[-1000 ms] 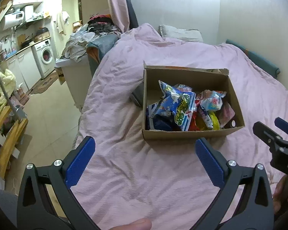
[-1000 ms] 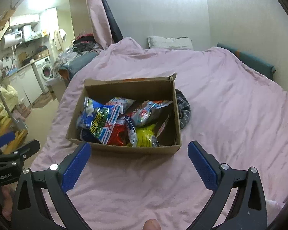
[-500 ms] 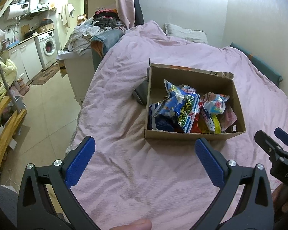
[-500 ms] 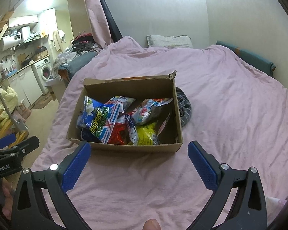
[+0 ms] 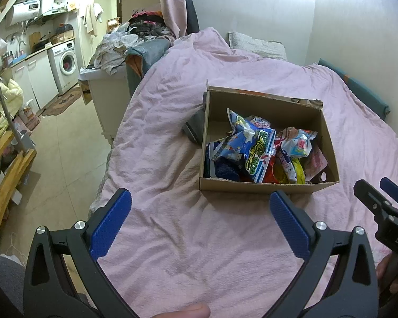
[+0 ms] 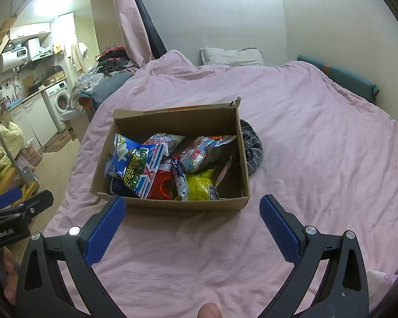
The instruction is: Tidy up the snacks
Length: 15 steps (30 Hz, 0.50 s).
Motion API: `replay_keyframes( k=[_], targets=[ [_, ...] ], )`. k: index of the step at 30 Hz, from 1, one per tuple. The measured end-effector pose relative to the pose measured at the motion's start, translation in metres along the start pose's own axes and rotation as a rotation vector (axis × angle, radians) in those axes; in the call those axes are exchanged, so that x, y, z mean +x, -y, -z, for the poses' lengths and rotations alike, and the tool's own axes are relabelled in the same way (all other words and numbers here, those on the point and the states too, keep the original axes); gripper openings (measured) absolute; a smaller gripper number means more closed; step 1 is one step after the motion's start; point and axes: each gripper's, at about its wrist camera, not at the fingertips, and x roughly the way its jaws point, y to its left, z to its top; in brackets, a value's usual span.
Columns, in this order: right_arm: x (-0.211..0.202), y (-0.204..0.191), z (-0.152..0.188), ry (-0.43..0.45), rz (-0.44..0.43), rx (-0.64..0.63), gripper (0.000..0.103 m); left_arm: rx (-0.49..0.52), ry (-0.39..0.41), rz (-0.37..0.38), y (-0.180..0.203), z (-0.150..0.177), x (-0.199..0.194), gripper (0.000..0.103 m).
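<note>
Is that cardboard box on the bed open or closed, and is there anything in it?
Open and partly full. The box has no lid or flaps over it, and snack bags lie piled inside, below its rim.

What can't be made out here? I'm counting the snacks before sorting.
- Packets low in the brown cardboard box: both views, covered by the blue-and-white snack bag and the near wall.
- Grey striped cloth: mostly behind the box.
- Yellow snack packet print: too small, right wrist view.
- Right gripper: cut by the edge, left wrist view.
</note>
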Motion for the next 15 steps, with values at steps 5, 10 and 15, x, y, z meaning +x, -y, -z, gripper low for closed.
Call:
replay_keyframes(
  k=[5,10,15],
  targets=[
    [-0.0002,-0.0003,0.0001,0.000,0.001,-0.002,0.103,0.000,-0.005,0.001,-0.0009,0.0000,0.0003,0.103],
    [-0.0003,0.0002,0.0002,0.001,0.000,-0.002,0.103,-0.005,-0.006,0.001,-0.0027,0.0015,0.0010,0.103],
    [-0.0003,-0.0008,0.0000,0.000,0.002,-0.001,0.103,-0.005,-0.011,-0.003,-0.0033,0.0023,0.0020,0.103]
  ],
)
